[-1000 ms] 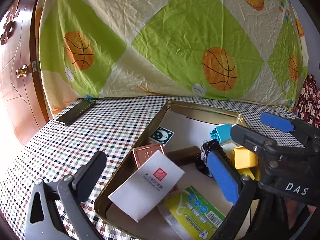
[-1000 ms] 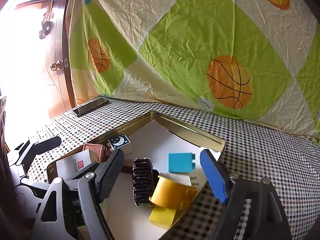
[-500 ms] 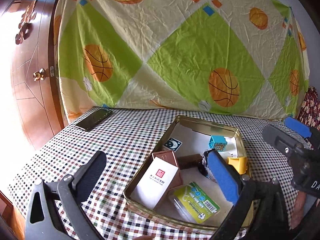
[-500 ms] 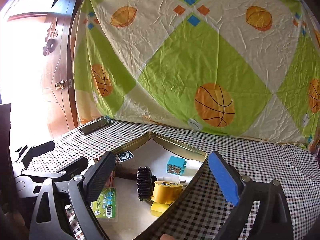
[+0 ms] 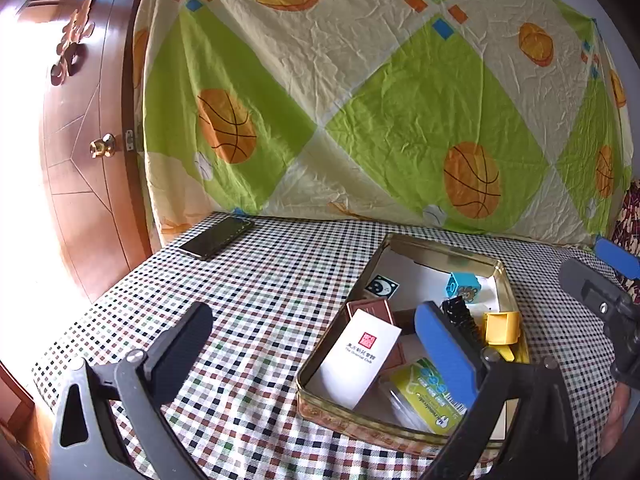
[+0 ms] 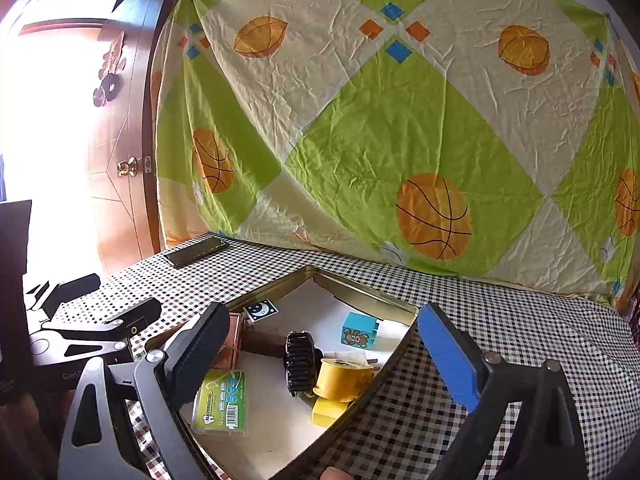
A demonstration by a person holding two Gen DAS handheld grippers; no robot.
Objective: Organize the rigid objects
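A gold tin box (image 5: 404,434) (image 6: 360,294) sits on the checked tablecloth and holds several objects: a white card (image 5: 362,360), a copper box (image 5: 370,307), a green-labelled case (image 5: 426,394) (image 6: 220,402), a black toothed wheel (image 6: 298,360), a yellow roll (image 6: 344,378), a blue bear block (image 5: 464,288) (image 6: 358,334) and a moon card (image 6: 260,309). My left gripper (image 5: 316,344) is open and empty, held above the box's near left corner. My right gripper (image 6: 324,340) is open and empty, above the box's near edge.
A black phone (image 5: 218,237) (image 6: 196,251) lies at the table's far left corner. A basketball-print sheet (image 5: 360,100) hangs behind the table. A wooden door (image 5: 80,152) stands to the left. The right gripper shows at the right edge of the left wrist view (image 5: 604,292).
Both grippers have pulled back and up from the tin box, so the box looks smaller and farther. Both stay open and empty. The objects in the box have not moved.
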